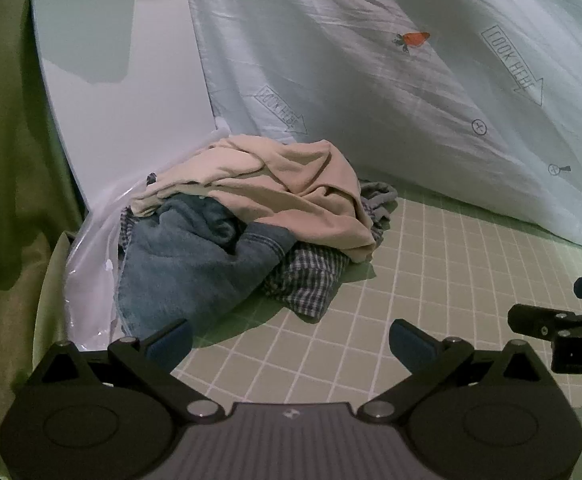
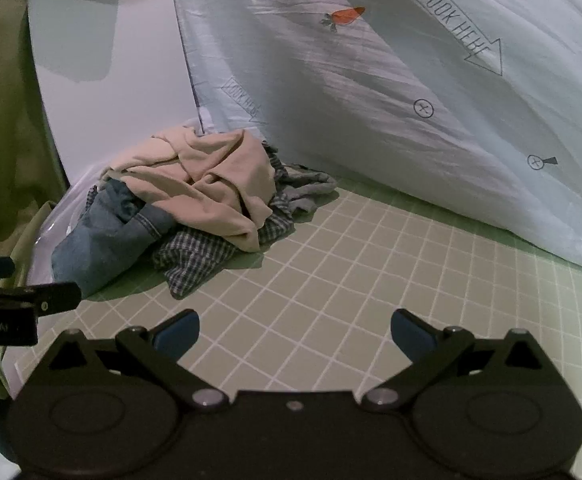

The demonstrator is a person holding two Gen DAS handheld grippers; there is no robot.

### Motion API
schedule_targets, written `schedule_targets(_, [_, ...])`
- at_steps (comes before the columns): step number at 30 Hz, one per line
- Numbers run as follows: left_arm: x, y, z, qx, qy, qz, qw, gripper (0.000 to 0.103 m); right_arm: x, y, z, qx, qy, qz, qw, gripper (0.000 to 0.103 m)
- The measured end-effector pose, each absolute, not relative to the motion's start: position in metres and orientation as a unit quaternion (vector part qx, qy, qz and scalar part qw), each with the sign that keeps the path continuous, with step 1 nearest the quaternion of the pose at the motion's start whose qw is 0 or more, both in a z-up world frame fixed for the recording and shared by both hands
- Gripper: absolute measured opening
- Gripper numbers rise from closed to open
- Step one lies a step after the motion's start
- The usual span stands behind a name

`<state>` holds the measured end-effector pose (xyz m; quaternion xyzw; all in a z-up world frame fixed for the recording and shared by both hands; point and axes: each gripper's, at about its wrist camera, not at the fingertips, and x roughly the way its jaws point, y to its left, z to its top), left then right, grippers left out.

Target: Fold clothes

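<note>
One clothes heap ahead-left of both spread, empty tools: soft, limp; beige top garment lightest, pinch its edge.

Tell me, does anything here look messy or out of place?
Yes: the clothes sit in a crumpled heap at the far left of the grid mat, not folded. A beige garment lies bunched on top of jeans and a checked shirt. Nothing looks torn or spilled.
</note>
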<state>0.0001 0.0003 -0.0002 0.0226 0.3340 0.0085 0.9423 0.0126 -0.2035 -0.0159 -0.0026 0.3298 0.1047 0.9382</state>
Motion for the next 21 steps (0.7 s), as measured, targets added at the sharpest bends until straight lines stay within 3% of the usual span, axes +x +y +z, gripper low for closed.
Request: schedule_targets(21, [-0.0006, 0.0028, 0.0021, 0.022, 0.339, 0.013, 0.941, 0.103, 0.0124, -0.1997, -0.0136, -0.006, 0.335, 0.102, 0.937, 0.103])
